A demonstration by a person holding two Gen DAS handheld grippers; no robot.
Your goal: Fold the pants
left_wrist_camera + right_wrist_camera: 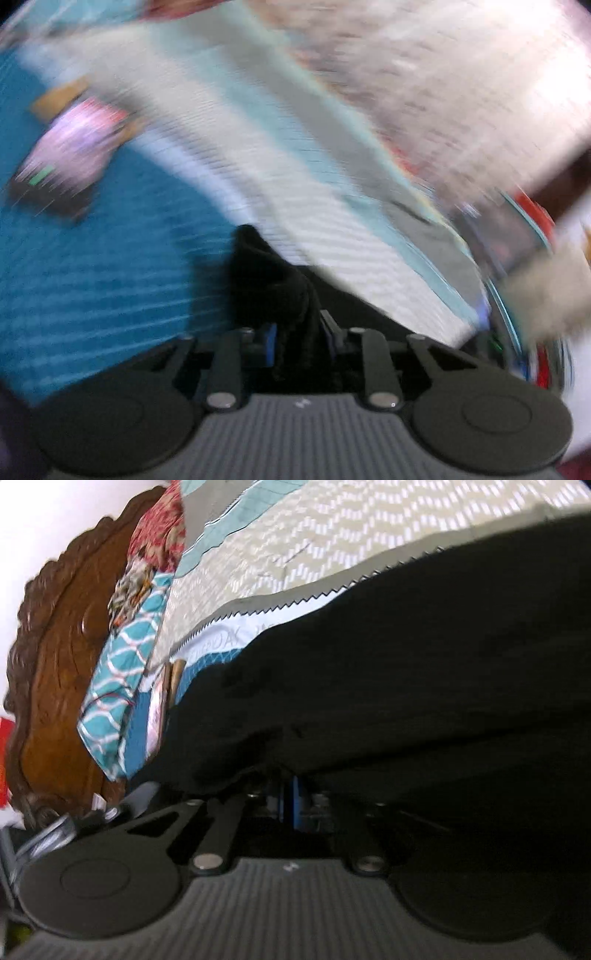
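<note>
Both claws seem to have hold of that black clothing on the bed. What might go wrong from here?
The left gripper pinches only a narrow bunch of the black pants, so it might slip free. The right gripper is buried under the fabric, so it may have caught extra layers, spoiling the fold.

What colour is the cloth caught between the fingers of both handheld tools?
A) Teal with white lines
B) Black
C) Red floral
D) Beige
B. In both wrist views black cloth, the pants, bunches between the fingers; the left gripper pinches a dark fold that stands up over the blue bedspread, and the right gripper is half buried under it.
</note>
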